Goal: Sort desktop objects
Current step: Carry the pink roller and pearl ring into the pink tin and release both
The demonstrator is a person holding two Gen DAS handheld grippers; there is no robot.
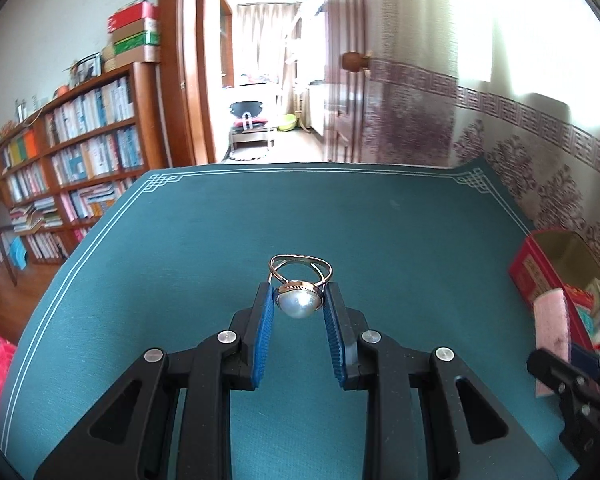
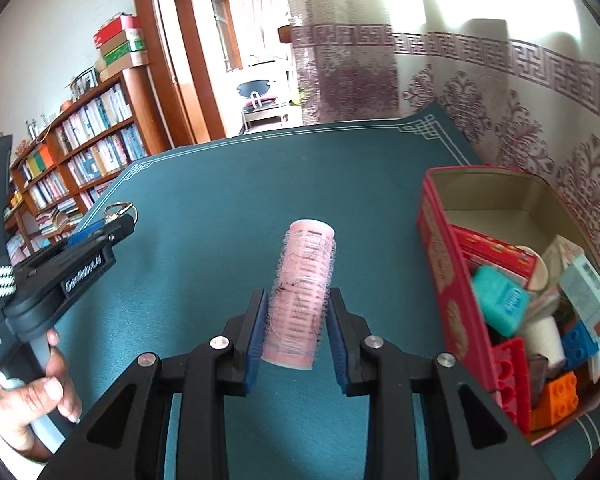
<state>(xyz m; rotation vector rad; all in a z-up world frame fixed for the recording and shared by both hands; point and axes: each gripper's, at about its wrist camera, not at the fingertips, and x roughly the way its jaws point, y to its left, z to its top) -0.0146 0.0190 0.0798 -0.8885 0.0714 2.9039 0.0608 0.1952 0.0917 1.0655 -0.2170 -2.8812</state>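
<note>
Pink hair roller (image 2: 302, 292) in right claw (image 2: 297, 308); pearl ring (image 1: 299, 291) in left claw (image 1: 299, 300).

Left gripper (image 1: 299, 296): held level and low over the table, blue pads pinching a pearl ring (image 1: 299, 294).
Right gripper (image 2: 299, 304): held level, pads clamped on a pink hair roller (image 2: 302, 294).
Left hand (image 2: 28, 408): wrapped around its gripper's handle.
</note>
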